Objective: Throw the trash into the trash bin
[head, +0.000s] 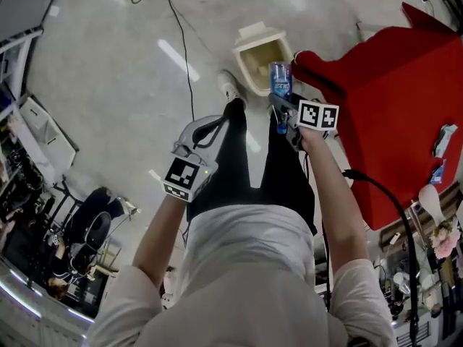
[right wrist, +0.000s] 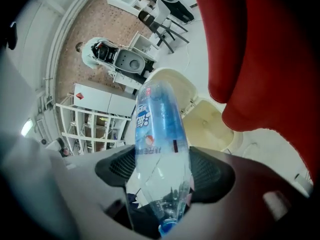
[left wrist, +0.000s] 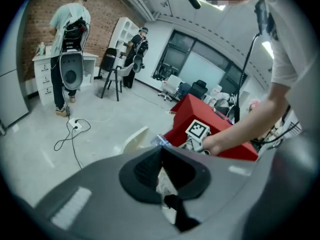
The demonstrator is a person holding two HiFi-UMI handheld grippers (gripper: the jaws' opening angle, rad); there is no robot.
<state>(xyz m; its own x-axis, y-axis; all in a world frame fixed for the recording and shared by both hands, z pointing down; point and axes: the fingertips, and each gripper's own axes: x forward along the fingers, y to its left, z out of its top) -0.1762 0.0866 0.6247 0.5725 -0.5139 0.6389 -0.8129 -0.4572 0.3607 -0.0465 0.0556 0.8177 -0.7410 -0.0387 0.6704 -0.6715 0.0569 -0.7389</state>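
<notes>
My right gripper (head: 283,113) is shut on a clear plastic bottle with a blue label (head: 280,79), held just beside the open cream trash bin (head: 252,48) on the floor. In the right gripper view the bottle (right wrist: 159,149) stands up between the pads, cap end down, and the bin (right wrist: 212,124) lies beyond it. The left gripper (head: 197,137) hangs lower left, over the person's thigh. Its pads (left wrist: 142,171) are closed on a white crumpled scrap (left wrist: 163,183). The bin's edge (left wrist: 135,139) shows past them.
A red table (head: 405,100) stands right of the bin, close to the right gripper. The person's black-trousered legs (head: 239,157) and a shoe (head: 229,87) are next to the bin. A black cable (head: 181,42) crosses the floor. Two people (left wrist: 70,44) work at desks far off.
</notes>
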